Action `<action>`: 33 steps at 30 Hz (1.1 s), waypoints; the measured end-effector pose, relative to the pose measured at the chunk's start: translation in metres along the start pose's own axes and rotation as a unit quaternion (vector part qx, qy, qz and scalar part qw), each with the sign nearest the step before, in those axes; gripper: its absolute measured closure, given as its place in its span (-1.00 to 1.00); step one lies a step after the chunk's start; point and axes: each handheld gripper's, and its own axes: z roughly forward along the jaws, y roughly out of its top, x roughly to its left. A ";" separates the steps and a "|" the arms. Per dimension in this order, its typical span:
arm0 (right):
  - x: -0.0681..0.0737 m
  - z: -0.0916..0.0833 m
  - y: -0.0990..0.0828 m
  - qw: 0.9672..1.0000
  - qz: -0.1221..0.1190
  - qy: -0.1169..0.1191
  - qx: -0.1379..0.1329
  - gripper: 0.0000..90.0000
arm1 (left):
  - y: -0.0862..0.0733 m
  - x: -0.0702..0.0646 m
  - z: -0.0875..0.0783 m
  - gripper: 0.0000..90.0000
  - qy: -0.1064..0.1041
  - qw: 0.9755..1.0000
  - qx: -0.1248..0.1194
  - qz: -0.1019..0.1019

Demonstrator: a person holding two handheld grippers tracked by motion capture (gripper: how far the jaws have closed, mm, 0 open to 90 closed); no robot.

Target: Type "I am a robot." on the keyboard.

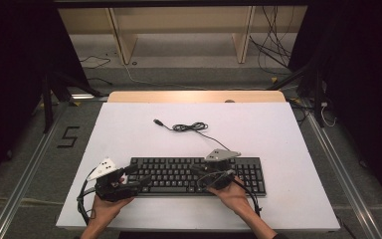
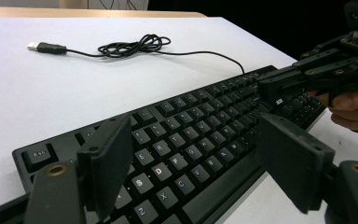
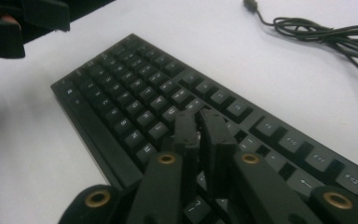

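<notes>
Black plastic is what matters here: the keyboard (image 1: 199,175) lies flat near the person's edge of the white table (image 1: 129,129), and both grippers work over it. Nearest the person, the left gripper (image 1: 138,180) hovers over the keyboard's left end with its jaws spread wide apart, nothing between them; in the left gripper view the letter keys show in the gap. The right gripper (image 3: 200,125) sits over the right half of the keyboard with its jaws drawn together, tips side by side and holding nothing, pointed down at the keys as if to press one.

My guess at the risks: closed jaws make a blunt tip wider than one key, so a push could land on two keys at once, or catch a key edge and lever the cap off. A slanted push could also slide the keyboard across the smooth table, since the left gripper is not bracing it.

Beyond the keyboard, its cable (image 1: 191,127) lies in a loose coil ending in a USB plug (image 1: 157,121), unplugged. If the keyboard shifts, the coil may drag.

No box, tray or other container is on the table.
</notes>
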 end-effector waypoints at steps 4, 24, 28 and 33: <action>0.002 0.008 0.000 1.000 -0.006 0.001 0.015 1.00 | 0.000 0.001 0.000 -0.40 0.000 1.000 -0.001 0.000; 0.004 0.034 -0.002 0.998 -0.010 -0.014 0.063 1.00 | 0.000 0.001 -0.001 -0.40 0.001 1.000 -0.003 0.000; 0.004 0.036 -0.002 0.998 -0.009 -0.016 0.066 1.00 | 0.000 0.001 -0.001 -0.40 0.001 1.000 -0.003 0.001; 0.004 0.037 -0.003 0.997 -0.011 -0.016 0.068 1.00 | 0.001 0.001 -0.001 -0.40 0.001 1.000 -0.003 0.001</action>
